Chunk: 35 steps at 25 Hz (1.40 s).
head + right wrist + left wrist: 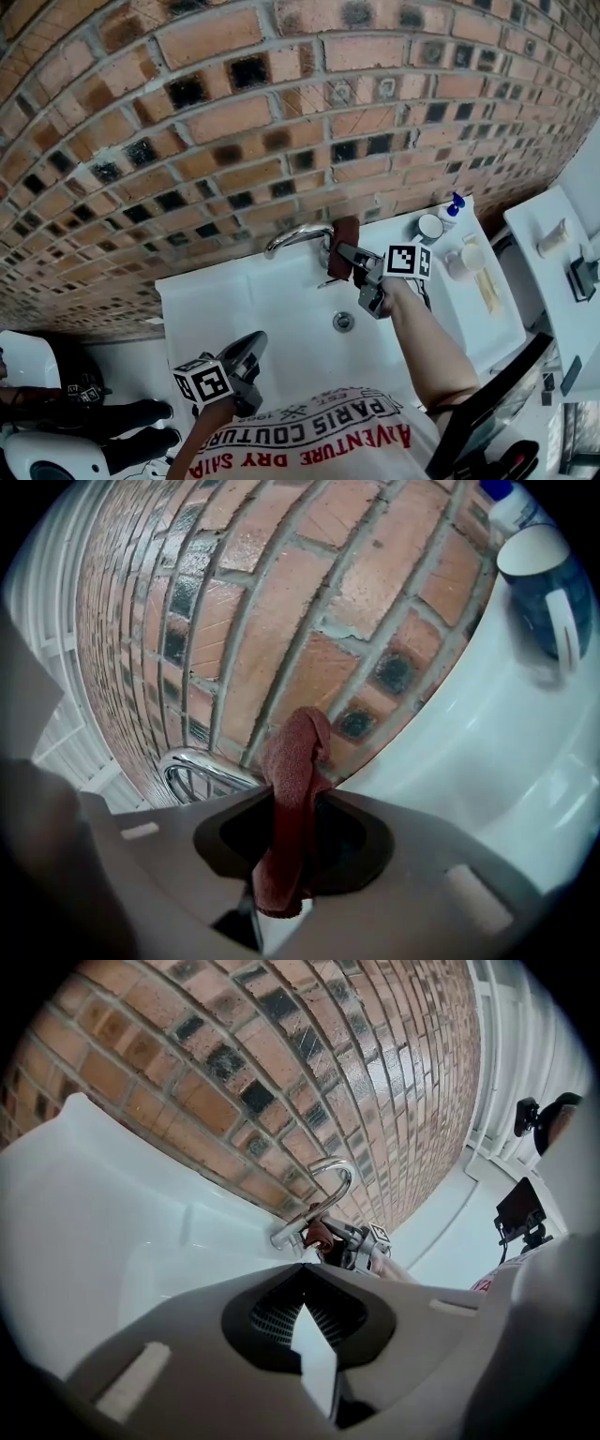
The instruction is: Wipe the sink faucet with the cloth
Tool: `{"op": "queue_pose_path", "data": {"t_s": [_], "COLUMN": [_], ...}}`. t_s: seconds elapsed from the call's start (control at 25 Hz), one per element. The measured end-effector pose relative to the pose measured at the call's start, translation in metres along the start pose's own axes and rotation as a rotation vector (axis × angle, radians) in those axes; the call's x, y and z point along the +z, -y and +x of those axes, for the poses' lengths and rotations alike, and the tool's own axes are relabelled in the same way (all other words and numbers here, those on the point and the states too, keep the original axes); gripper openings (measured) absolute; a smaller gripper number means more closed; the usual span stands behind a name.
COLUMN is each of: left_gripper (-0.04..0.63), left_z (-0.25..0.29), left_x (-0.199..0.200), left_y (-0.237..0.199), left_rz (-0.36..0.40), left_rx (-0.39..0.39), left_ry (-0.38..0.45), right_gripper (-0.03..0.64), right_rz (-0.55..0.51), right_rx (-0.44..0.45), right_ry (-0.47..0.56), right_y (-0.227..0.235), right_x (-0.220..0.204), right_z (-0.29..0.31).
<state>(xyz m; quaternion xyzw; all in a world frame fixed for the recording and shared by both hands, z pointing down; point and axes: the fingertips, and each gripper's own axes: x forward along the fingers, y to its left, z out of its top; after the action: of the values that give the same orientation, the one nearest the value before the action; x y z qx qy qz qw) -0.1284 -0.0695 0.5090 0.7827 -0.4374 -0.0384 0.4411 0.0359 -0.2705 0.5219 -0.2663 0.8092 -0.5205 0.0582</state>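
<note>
A curved chrome faucet point(296, 236) stands at the back of the white sink point(281, 309), against the brick wall. My right gripper point(349, 255) is shut on a dark red cloth point(341, 247), which hangs upright right beside the faucet's right end. In the right gripper view the cloth point(293, 771) sticks up between the jaws, with the faucet point(199, 769) just to its left. My left gripper point(251, 349) is shut and empty, low over the sink's front left. From the left gripper view the faucet point(334, 1181) and cloth point(319, 1234) are far ahead.
A dark mug point(430, 227) and a blue-capped bottle point(454, 206) stand on the sink's back right corner, with pale soap items point(466, 259) beside them. The drain point(344, 322) sits mid-basin. A white counter point(553, 281) lies to the right.
</note>
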Motion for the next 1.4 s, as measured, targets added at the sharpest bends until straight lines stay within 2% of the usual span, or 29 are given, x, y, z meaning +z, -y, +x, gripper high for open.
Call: {"op": "queue_pose_path", "data": {"t_s": [0.12, 0.28, 0.4, 0.52, 0.6, 0.8, 0.96, 1.08, 1.2, 1.4], "left_gripper": [0.000, 0.000, 0.000, 0.000, 0.000, 0.000, 0.000, 0.000, 0.000, 0.000], "left_z": [0.000, -0.004, -0.006, -0.004, -0.003, -0.003, -0.006, -0.006, -0.006, -0.004], "left_x": [0.000, 0.001, -0.002, -0.004, -0.008, -0.016, -0.012, -0.012, -0.008, -0.011], "left_y": [0.002, 0.003, 0.006, 0.008, 0.012, 0.015, 0.010, 0.008, 0.005, -0.001], "left_rz": [-0.010, 0.012, 0.009, 0.021, 0.020, 0.004, 0.002, -0.014, -0.016, -0.037], "left_rx": [-0.009, 0.006, 0.002, 0.000, -0.007, -0.014, 0.004, 0.002, 0.003, 0.004], "left_ry": [-0.005, -0.001, -0.005, -0.005, -0.012, -0.028, -0.014, -0.016, -0.008, -0.007], "right_gripper": [0.091, 0.091, 0.091, 0.091, 0.091, 0.092, 0.092, 0.091, 0.091, 0.092], "right_rz": [0.012, 0.067, 0.018, -0.053, -0.054, -0.036, -0.011, 0.047, 0.115, 0.138], "right_rx": [0.012, 0.092, 0.116, 0.235, 0.284, 0.292, 0.220, 0.160, 0.137, 0.110], "right_ry": [0.007, 0.054, 0.052, 0.034, 0.002, -0.126, -0.213, -0.214, -0.208, -0.230], "right_y": [-0.002, -0.023, -0.044, -0.080, -0.097, -0.103, -0.088, -0.068, -0.054, -0.036], "right_x": [0.003, 0.008, 0.005, -0.006, -0.021, -0.061, -0.078, -0.068, -0.057, -0.050], "right_z": [-0.001, -0.013, -0.025, -0.031, -0.031, -0.014, 0.010, 0.023, 0.026, 0.027]}}
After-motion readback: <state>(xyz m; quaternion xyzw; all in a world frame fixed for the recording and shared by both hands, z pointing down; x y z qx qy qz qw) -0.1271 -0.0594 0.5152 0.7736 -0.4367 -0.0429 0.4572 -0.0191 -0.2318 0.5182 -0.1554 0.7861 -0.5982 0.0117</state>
